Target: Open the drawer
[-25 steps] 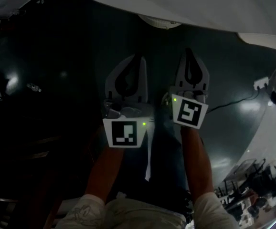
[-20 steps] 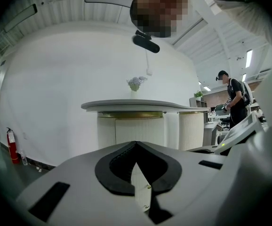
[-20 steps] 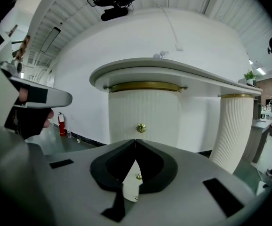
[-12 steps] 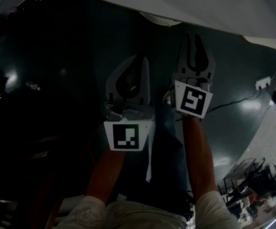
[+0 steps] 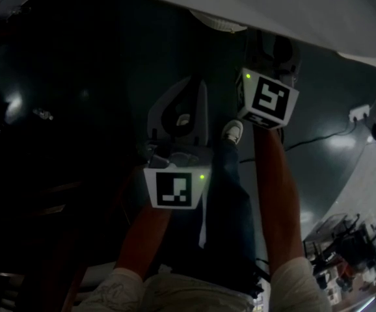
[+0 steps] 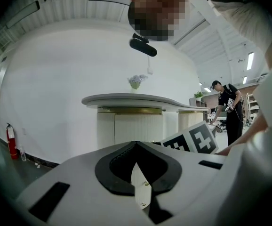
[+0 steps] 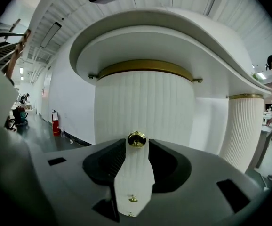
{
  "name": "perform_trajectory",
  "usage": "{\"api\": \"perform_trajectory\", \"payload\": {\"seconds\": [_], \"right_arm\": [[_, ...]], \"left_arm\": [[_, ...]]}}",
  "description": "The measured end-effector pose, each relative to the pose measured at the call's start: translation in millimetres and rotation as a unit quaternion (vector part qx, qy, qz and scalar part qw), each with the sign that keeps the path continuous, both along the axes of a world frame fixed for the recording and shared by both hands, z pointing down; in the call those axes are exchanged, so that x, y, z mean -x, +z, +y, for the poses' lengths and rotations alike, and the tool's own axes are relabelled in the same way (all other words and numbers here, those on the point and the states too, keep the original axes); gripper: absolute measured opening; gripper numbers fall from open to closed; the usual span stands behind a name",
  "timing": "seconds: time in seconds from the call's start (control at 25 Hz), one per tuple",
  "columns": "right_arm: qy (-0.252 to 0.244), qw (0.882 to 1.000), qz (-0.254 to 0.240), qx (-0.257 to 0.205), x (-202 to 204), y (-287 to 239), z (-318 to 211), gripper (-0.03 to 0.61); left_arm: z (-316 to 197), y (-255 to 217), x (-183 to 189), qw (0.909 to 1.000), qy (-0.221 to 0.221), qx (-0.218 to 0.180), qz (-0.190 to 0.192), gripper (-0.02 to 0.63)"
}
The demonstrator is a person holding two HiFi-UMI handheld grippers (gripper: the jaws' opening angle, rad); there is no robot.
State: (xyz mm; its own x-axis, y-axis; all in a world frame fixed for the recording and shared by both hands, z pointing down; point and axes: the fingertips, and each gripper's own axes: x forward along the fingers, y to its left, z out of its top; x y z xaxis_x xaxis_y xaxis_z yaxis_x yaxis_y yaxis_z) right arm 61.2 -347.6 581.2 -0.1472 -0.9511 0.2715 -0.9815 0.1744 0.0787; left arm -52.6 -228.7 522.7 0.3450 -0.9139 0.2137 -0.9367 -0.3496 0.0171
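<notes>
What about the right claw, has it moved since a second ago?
Yes: the right claw went up-frame toward the white counter edge; its jaws have just been opening, gold knob between them.

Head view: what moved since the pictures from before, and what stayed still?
The right hand-held gripper moved up the picture, toward the white ribbed counter, and its jaws have just been opening. In its own view a small round brass knob shows at the gap between the tips, not yet pinched. The left hand-held gripper stayed shut and in place.
</notes>
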Motion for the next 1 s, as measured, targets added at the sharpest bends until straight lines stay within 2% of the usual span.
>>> {"api": "perform_trajectory", "payload": {"seconds": [0.12,0.24,0.28,0.36,1.0], "right_arm": [[0.005,1.000,-0.005,0.000,0.0,-1.1,-7.4,0.140],[0.003,1.000,0.010,-0.008,0.5,-4.0,-7.3,0.136],[0.004,1.000,0.012,-0.010,0.3,-4.6,-6.8,0.114],[0.004,1.000,0.014,-0.013,0.6,-5.0,-6.1,0.110],[0.005,1.000,0.011,-0.008,0.5,-4.0,-5.7,0.106]], "left_arm": [[-1.5,4.1,4.3,1.0000,-0.002,0.001,-0.001,0.002],[-2.6,5.8,7.0,1.0000,0.000,0.000,-0.006,0.002],[-2.7,6.1,7.9,1.0000,0.000,0.000,-0.007,0.002],[-2.4,6.2,9.5,1.0000,-0.001,-0.001,-0.009,0.002],[3.5,3.5,8.1,1.0000,-0.002,-0.004,-0.005,0.002]]}}
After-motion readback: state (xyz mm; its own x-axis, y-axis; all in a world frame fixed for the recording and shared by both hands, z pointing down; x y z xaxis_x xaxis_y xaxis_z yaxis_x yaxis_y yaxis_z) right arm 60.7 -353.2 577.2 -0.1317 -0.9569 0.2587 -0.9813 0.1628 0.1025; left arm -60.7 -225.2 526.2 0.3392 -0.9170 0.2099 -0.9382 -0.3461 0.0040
